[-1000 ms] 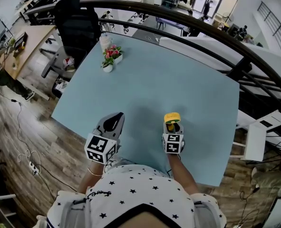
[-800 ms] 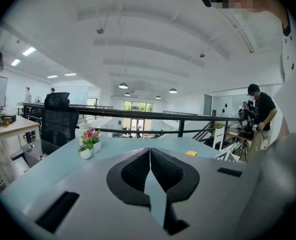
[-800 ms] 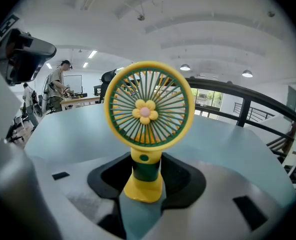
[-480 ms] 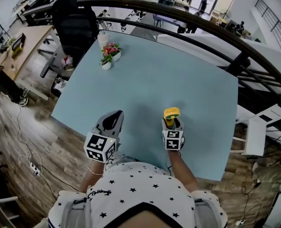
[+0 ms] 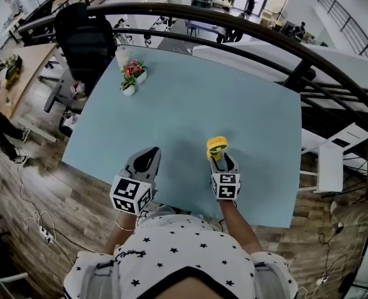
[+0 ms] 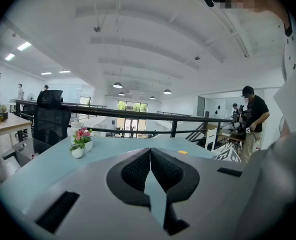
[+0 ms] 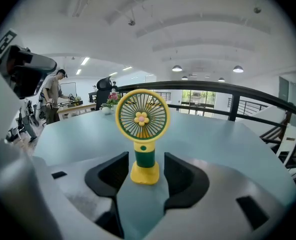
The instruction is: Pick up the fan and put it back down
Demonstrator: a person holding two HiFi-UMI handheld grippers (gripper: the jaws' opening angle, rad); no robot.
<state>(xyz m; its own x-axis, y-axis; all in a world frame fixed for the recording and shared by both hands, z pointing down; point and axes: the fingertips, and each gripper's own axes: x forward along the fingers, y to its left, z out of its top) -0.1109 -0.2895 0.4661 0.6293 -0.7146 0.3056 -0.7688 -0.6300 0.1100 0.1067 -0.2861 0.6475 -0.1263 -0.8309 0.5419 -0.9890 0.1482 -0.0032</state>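
A small yellow and green fan point(image 5: 217, 147) stands upright on the light blue table point(image 5: 233, 92), its round grille facing the right gripper view point(image 7: 142, 134). My right gripper point(image 5: 221, 159) sits at the fan's foot, with the base between its black pads point(image 7: 112, 171). The jaws are closing, but a gap shows on each side and the pads do not touch the fan. My left gripper point(image 5: 147, 154) rests over the table's near edge, to the left of the fan. Its pads point(image 6: 135, 171) are shut together on nothing.
Two small white pots of pink flowers point(image 5: 131, 78) stand at the table's far left corner, also seen from the left gripper point(image 6: 81, 143). A black office chair point(image 5: 84, 36) is behind them. A dark railing point(image 5: 283, 48) curves past the far side. A person point(image 7: 51, 101) stands at left.
The fan's head now shows slightly farther out from the right gripper's marker cube than before. The left gripper has kept its place at the table edge.
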